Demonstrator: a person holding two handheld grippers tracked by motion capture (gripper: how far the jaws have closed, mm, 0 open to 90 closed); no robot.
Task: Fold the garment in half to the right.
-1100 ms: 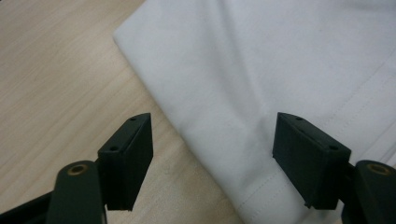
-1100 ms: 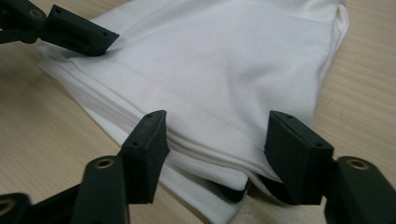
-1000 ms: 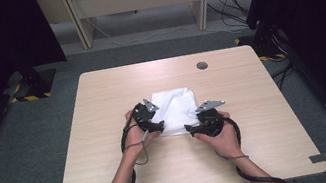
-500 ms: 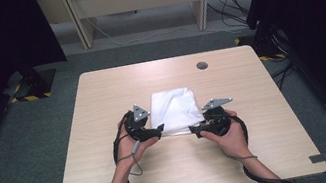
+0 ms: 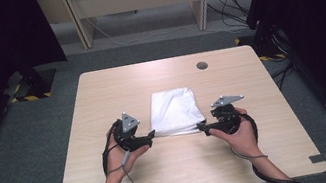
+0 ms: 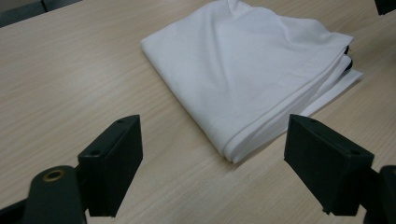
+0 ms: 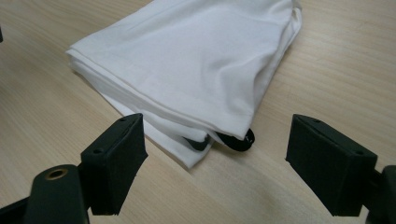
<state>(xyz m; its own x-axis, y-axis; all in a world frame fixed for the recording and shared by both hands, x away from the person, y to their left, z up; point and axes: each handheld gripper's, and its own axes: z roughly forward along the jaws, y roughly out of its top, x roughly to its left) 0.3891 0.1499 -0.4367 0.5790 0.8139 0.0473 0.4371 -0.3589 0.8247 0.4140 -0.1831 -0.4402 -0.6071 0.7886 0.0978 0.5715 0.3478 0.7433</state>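
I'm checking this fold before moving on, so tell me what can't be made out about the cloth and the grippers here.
- White cloth: a dark piece pokes out under its corner in the right gripper view; the folded layers hide the rest, so what it is stays unclear.
- Layer count: the high view is too small to show it.
- Left gripper and right gripper, both open: their bodies are cut off by the bottom edge of their own views.

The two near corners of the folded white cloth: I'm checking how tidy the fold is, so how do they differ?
The corner facing the left gripper is a neat, flush stack of white layers. The corner facing the right gripper is looser: lower layers stick out and something black peeks from between them. Both lie flat on the table, each between open jaws, ungripped.
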